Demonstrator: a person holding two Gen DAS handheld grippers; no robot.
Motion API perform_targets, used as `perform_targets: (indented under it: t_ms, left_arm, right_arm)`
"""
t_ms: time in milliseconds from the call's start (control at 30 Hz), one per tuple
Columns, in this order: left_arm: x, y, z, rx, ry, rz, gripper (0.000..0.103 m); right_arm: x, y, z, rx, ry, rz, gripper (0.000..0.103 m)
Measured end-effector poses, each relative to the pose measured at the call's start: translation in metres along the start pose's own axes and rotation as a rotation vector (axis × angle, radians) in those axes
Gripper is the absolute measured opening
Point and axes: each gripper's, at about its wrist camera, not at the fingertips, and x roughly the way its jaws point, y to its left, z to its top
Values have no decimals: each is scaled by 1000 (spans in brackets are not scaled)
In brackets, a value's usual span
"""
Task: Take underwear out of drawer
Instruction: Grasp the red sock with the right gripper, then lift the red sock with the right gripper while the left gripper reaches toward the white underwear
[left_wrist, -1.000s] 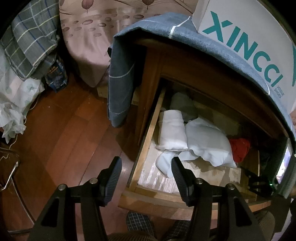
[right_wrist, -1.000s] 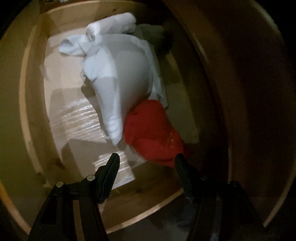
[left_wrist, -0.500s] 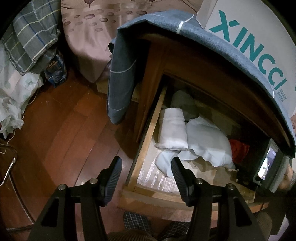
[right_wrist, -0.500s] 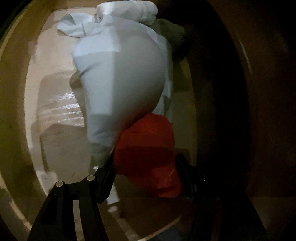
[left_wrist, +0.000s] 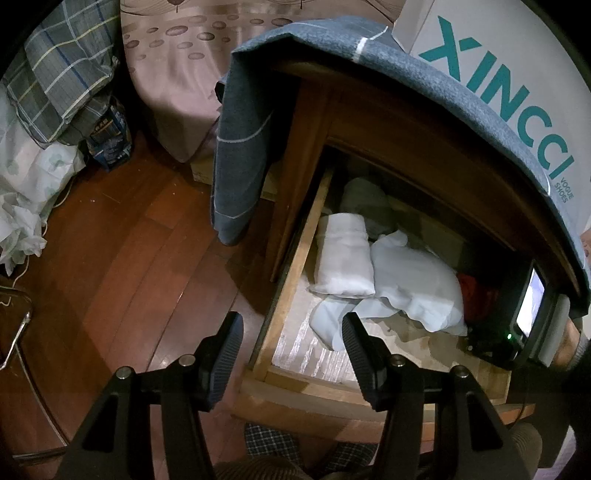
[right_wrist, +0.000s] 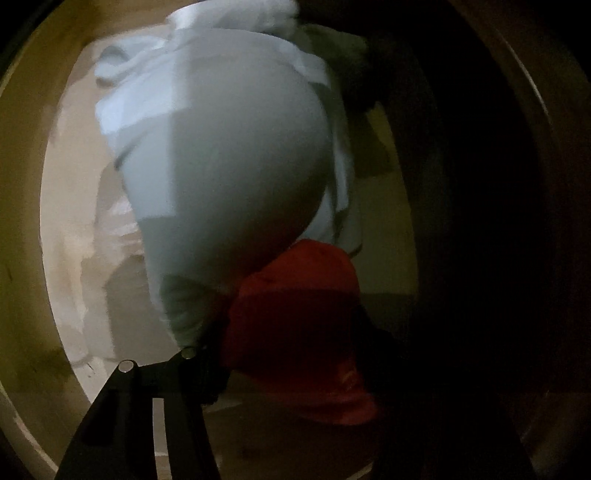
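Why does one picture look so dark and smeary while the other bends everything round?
Right wrist view: deep inside the drawer, dim, right half nearly black, the pale garment and red underwear soft with blur. Left wrist view: brighter and sharper, though the fisheye lens bows the nightstand top, with black corners.

Left gripper (left_wrist: 291, 343): black frame, ribbed black jaws, silver screws (left_wrist: 187, 359) behind them. Person wears checked slippers (left_wrist: 271, 441) below the gripper.

"XINCCI VOGUE SHOES" on white box (left_wrist: 509, 74)
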Motion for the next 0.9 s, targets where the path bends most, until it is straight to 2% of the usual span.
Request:
perform_targets:
  t_ms: [133,300,533,700,900]
  left_arm:
    - [0,0,0,2,-3,-1,57]
    - [0,-1,-1,4,-4,-4,57]
    - [-2,0,-2,4,-7,-7,57]
    - [-2,0,-3,5,-7,-10,57]
    - [-1,-4,-4,18,-7,-10,57]
  right_arm:
    - [1,-9,-3,96,22,62,45]
    - [-7,-3,-10,151,51,133,43]
    - [-20,-10,-16,286,87,276,38]
    - [-43,-19,-21,423,74,342,36]
    - [-74,-12,-34,589,28,374,35]
